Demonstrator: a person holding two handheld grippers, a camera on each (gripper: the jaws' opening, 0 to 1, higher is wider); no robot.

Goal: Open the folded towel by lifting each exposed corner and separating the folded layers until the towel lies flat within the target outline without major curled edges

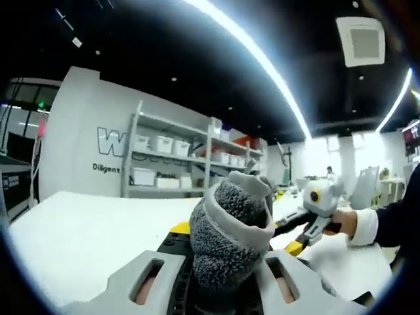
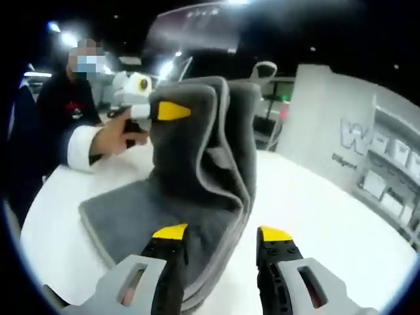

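While the left gripper [image 2: 161,110] pinches a corner of the gray towel [image 2: 197,184] and lifts it off the white table [image 2: 315,210] to unfold it, the right gripper [image 2: 216,236] waits open just below.

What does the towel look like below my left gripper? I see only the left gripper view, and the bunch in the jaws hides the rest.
Observer: In the right gripper view, the towel rises in folded layers up to the left gripper.
Operator: Is any part on the table?
Observer: Yes, its lower part lies flat on the white table.
Operator: Does the right gripper hold it?
Observer: No. The right gripper is open, jaws at the towel's lower edge.
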